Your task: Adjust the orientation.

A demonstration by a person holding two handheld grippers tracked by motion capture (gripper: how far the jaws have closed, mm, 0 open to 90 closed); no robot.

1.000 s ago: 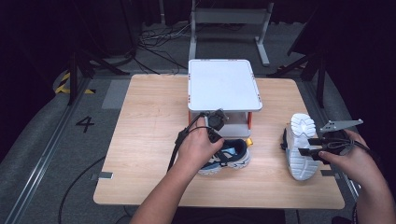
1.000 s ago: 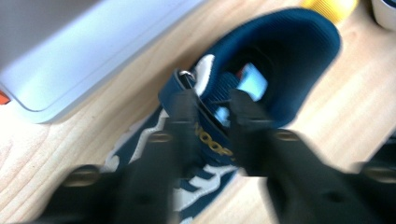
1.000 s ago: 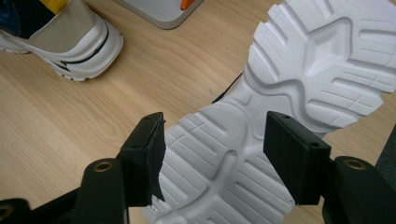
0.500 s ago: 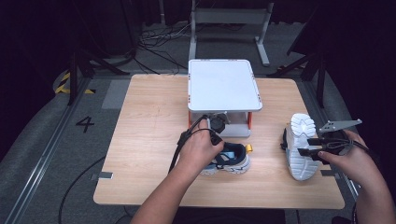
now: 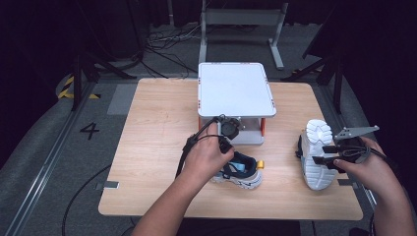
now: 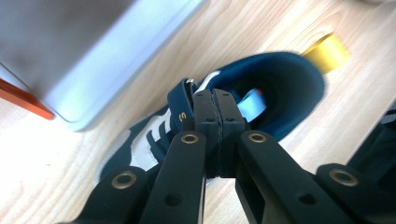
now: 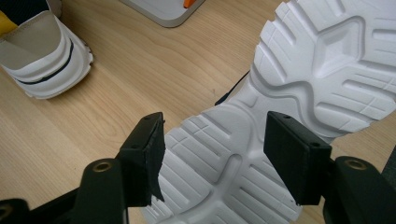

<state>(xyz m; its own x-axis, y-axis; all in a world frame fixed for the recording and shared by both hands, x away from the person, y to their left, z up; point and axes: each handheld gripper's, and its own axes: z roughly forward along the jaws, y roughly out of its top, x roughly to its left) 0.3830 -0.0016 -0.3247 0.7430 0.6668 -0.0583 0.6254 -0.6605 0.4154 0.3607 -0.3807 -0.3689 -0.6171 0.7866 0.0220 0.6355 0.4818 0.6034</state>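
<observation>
A navy and white sneaker (image 5: pixel 244 175) stands upright on the wooden table (image 5: pixel 152 128), just in front of the white stand. My left gripper (image 5: pixel 231 155) reaches down into its opening, mostly covered by the hand. In the left gripper view that gripper (image 6: pixel 215 105) is shut, pinching the tongue (image 6: pixel 181 100) of the sneaker (image 6: pixel 285 88). A second sneaker (image 5: pixel 314 156) lies on its side at the right, white sole toward me. My right gripper (image 5: pixel 323 154) is open, and in the right gripper view its jaws (image 7: pixel 219 154) straddle the sole (image 7: pixel 322 70) at its narrow middle.
A white-topped stand (image 5: pixel 235 88) with orange legs sits at the middle back of the table. The heel of the navy sneaker (image 7: pixel 44 56) shows at the top left of the right gripper view. The right sneaker lies close to the table's right edge (image 5: pixel 350 172).
My left hand has drawn a little toward the near edge, and the navy sneaker has shifted with it. The right gripper and its sneaker have stayed put.
</observation>
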